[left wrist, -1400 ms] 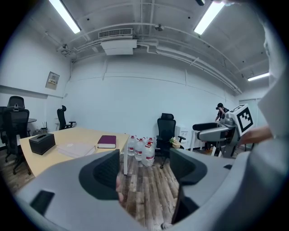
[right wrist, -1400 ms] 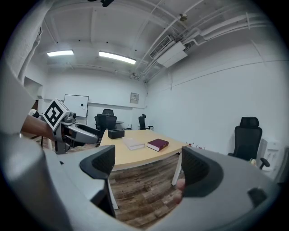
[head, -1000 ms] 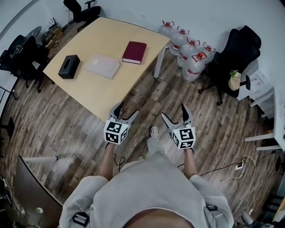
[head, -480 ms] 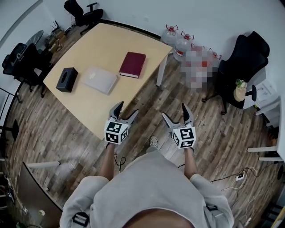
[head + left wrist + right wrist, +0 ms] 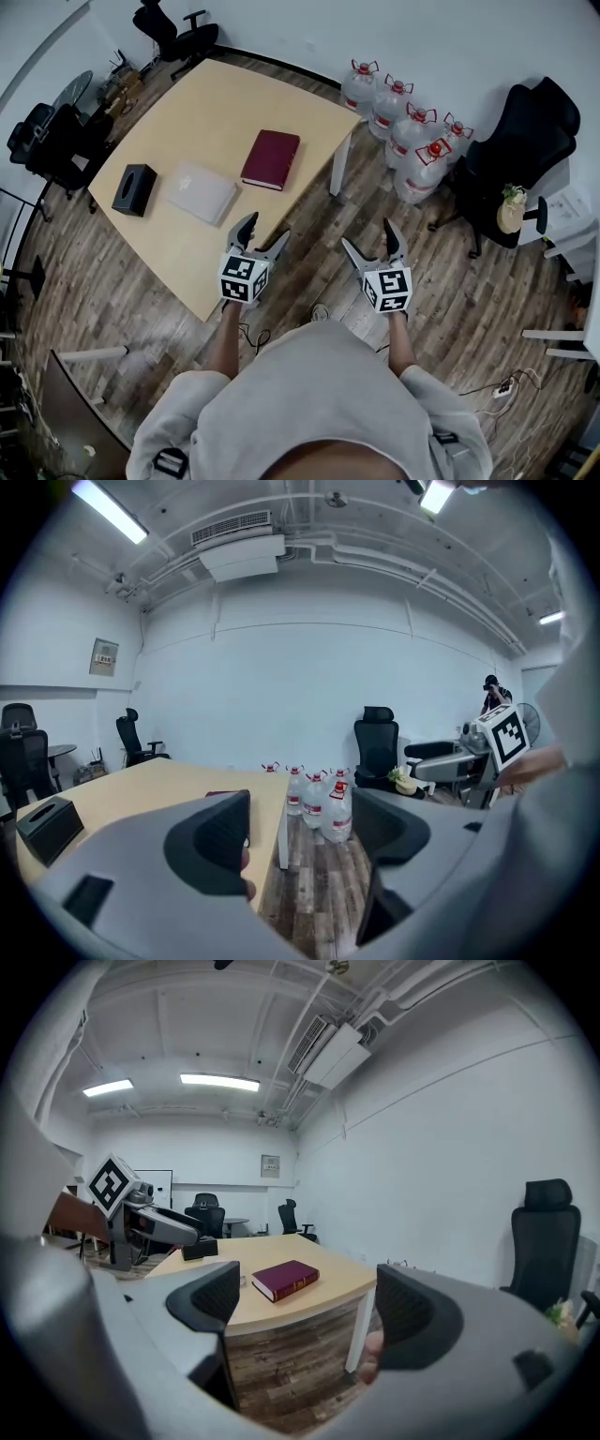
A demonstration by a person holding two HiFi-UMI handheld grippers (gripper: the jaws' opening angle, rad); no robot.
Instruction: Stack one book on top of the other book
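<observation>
Facing the counter (image 5: 216, 94), left claw (image 5: 265, 228) and right claw (image 5: 367, 234) hang open, empty. Red book (image 5: 271, 159) and pale book (image 5: 202, 191) lie side by side ahead-left (left claw nearer), the red one lengthwise away.

In the head view the table (image 5: 187, 272) has slid down and left in the frame: its near corner, once level with the left gripper (image 5: 266, 227), now lies below it at lower left, and its near edge passes under that gripper. The red book (image 5: 271, 159), pale book (image 5: 200, 192) and black box (image 5: 134, 189) have dropped from the upper part toward mid-frame. The water bottles (image 5: 412, 141) have shifted right and down
</observation>
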